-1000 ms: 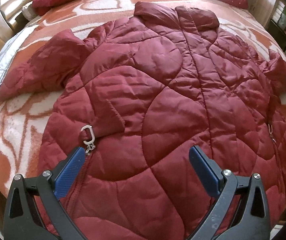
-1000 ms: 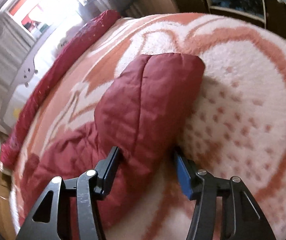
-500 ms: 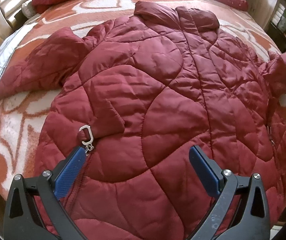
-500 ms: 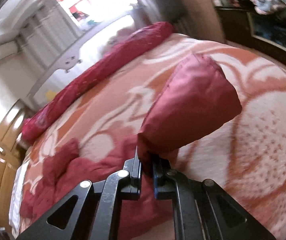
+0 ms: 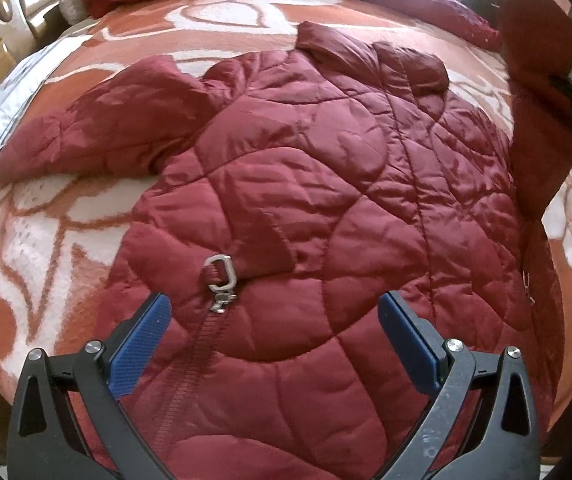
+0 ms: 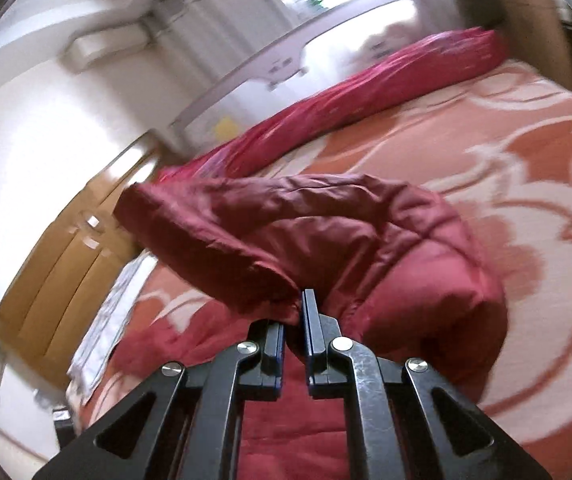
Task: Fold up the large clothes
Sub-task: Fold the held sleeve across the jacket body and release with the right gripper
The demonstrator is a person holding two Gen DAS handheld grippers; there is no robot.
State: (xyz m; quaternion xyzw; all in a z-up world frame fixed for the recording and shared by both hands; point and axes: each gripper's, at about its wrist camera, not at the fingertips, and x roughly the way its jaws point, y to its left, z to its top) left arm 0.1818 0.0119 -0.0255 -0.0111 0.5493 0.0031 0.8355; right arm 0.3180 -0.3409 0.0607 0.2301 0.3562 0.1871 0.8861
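change: my right hand-held gripper [image 6: 294, 320] was straddling the sleeve a second ago with jaws apart; now jaws together, clamped on the cuff end of the dark red quilted puffer jacket's sleeve [image 6: 286, 232], and the sleeve is up off the bed, where before it lay flat on the blanket.
sleeve now: in the left wrist view it hangs raised at the bed's right edge [image 5: 542, 92], over the jacket's right side.
left hand-held gripper [image 5: 273, 344]: jaws wide apart, nothing between the pads; hovers above the jacket's lower front, much as half a second ago.
jacket: dark red quilted puffer jacket [image 5: 326, 200] lies spread front-up across the middle of the bed, collar toward the far edge, hem at the near edge; the other sleeve [image 5: 97, 132] lies flat out toward the left edge.
detail: silver zip pull with ring [image 5: 219, 276] on the jacket front, near the left pads.
meaning: I judge the first fold has started, sleeve about to go inward over the body; body not folded yet.
surface: bed with orange and white patterned fleece blanket [image 5: 45, 248], soft.
room: long crimson bolster [image 6: 366, 100] along the far edge; wooden wardrobe [image 6: 65, 272] on the left side; bright window behind, blurred.
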